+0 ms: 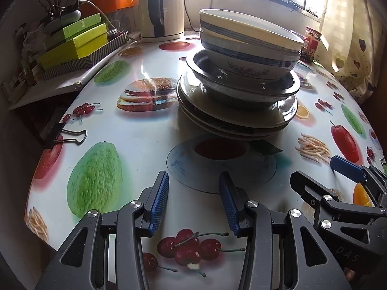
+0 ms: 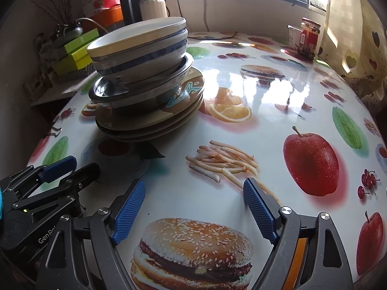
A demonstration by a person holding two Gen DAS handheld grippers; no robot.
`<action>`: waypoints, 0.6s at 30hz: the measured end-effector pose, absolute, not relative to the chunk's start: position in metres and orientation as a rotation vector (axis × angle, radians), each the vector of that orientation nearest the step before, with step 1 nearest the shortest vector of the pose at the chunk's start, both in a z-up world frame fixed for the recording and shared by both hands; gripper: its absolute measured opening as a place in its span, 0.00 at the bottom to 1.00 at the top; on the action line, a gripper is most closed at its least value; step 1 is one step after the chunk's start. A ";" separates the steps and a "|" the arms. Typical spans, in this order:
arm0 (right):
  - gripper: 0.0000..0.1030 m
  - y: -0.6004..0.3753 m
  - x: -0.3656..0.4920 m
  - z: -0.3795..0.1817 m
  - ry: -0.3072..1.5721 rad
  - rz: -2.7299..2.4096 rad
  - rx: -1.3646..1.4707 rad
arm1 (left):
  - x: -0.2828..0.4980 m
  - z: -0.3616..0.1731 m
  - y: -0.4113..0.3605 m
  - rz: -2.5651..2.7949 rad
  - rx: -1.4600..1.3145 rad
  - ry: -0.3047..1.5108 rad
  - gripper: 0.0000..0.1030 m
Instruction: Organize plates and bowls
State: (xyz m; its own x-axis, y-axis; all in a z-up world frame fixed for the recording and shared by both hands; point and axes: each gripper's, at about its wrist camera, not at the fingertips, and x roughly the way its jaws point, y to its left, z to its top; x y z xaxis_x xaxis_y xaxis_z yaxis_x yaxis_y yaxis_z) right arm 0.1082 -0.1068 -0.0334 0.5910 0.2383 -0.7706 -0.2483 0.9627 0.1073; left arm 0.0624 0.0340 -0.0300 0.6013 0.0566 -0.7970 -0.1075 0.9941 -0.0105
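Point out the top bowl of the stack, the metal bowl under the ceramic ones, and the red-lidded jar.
top bowl (image 1: 244,27), left wrist view, on its pale inner wall.
metal bowl (image 2: 113,91), right wrist view, on its shiny front rim.
red-lidded jar (image 2: 309,36), right wrist view, on its red label.

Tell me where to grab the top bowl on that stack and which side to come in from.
Pinch the rim of the top bowl, one finger inside, one outside. It sits tilted in the bowl below, and its rim looks most exposed on the near side toward the grippers, so come in from there, probably with the left gripper, which faces the stack.
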 end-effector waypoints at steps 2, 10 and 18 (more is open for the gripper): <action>0.82 -0.107 0.108 -0.034 0.895 0.282 -0.013 | 0.063 -0.030 0.034 0.097 -0.058 0.921 0.43; 0.82 -0.107 0.108 -0.034 0.894 0.264 -0.025 | 0.062 -0.030 0.035 0.103 -0.064 0.917 0.43; 0.82 -0.107 0.107 -0.034 0.893 0.261 -0.033 | 0.062 -0.030 0.035 0.107 -0.064 0.916 0.43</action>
State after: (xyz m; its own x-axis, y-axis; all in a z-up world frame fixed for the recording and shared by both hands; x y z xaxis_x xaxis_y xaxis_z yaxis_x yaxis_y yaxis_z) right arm 0.1074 -0.1069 -0.0342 0.5976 0.2107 -0.7736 -0.2384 0.9679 0.0794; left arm 0.0620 0.0355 -0.0304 0.6045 0.0650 -0.7940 -0.1193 0.9928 -0.0096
